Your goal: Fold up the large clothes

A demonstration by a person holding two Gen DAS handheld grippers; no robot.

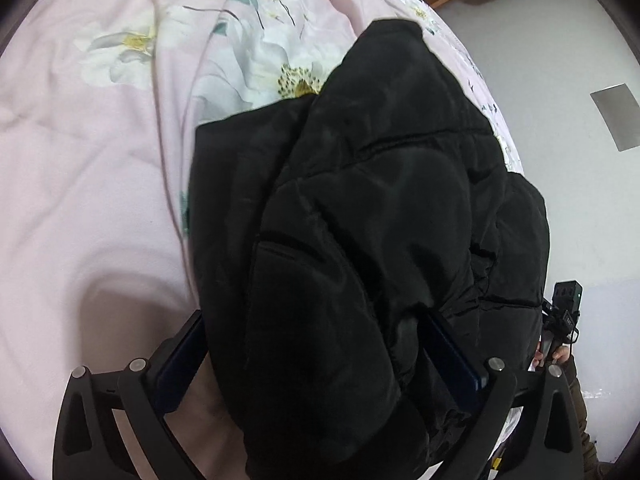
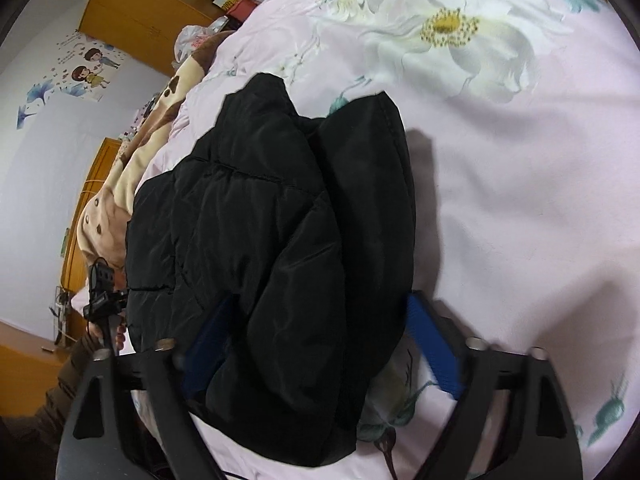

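My left gripper [image 1: 320, 360] and right gripper [image 2: 320, 344] have their jaws spread wide, the black jacket's [image 1: 380, 220] near edge lying loose between them; bare bed [image 2: 520, 200] lies outside my right jaws.

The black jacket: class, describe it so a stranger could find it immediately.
Start at the pink floral bedspread. On it, near the edge, lies the black jacket, folded into a puffy quilted bundle. It is the only dark item; the neighbouring cream blanket is pale.

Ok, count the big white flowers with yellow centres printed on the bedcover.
2 in the left wrist view: one flower upper left, one partly under the jacket. More may be hidden.
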